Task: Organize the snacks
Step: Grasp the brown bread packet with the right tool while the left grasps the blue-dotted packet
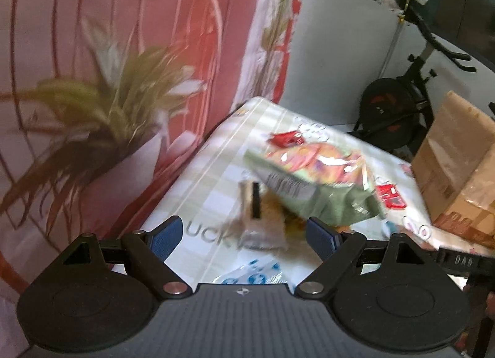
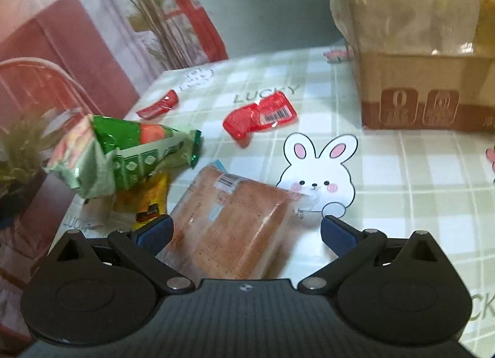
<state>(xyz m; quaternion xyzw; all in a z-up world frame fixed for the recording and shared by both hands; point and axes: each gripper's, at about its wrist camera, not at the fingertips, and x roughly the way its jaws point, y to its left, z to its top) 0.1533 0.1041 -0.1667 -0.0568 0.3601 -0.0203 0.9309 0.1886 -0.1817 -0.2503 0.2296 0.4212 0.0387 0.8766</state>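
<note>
Both pairs of jaws stand wide apart, holding nothing. Between the right gripper's [image 2: 246, 232] jaws lies a clear-wrapped brown loaf-shaped cake [image 2: 230, 222], flat on the check-patterned counter [image 2: 402, 203], its long axis running ahead and slightly left, so these jaws already straddle its narrow width. Just ahead-left of them a crumpled green foil snack bag [image 2: 123, 154] rests partly on a yellow packet [image 2: 148, 200]. Farther ahead lie a red plastic sachet [image 2: 261, 118] and a smaller red wrapper [image 2: 159, 104]; a brown cardboard box [image 2: 423, 89] stands ahead-right. The left gripper [image 1: 247, 234] hovers above the counter, the green bag ahead and right of its jaws, apart from them. The right hand looks better placed to take the cake first.
</note>
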